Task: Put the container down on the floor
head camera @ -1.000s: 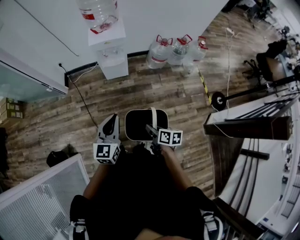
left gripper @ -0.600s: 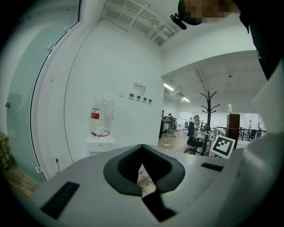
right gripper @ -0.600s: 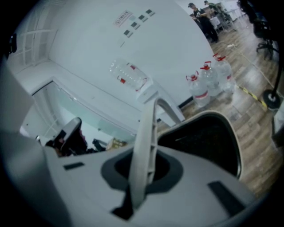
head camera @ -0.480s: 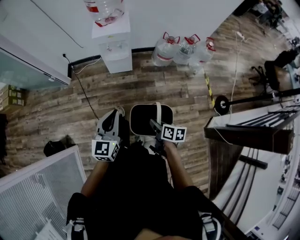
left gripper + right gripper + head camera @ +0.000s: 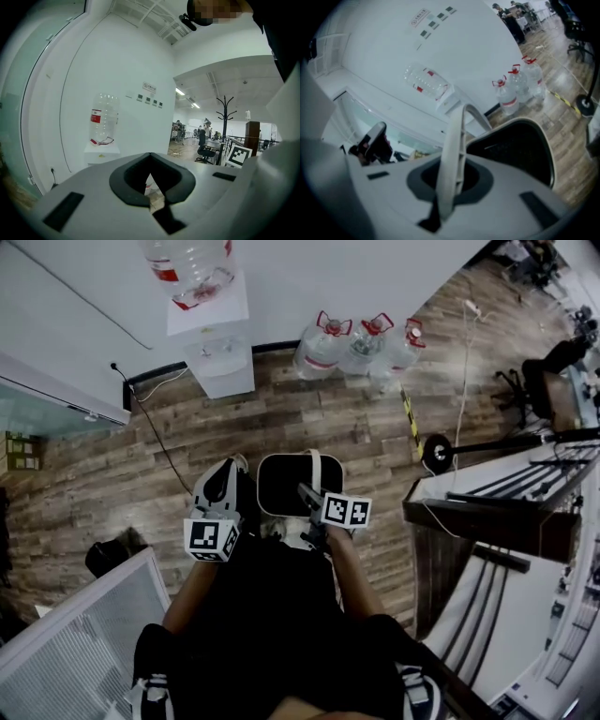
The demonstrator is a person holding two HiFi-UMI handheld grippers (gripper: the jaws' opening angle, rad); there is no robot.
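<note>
We hold the container [image 5: 284, 486] above the floor [image 5: 356, 427], the right gripper [image 5: 306, 495] clamped on its handle [image 5: 452, 150]. The left gripper [image 5: 223, 488], closed and empty, hangs just left of it. Next comes lowering it flat onto the floor, then letting go.

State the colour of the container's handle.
White handle, clearest in the right gripper view.

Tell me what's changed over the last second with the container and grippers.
The left gripper edged forward, closer beside the container, holding nothing. Unchanged: the right gripper stays shut on the container's handle, carrying it above the wood floor.
</note>
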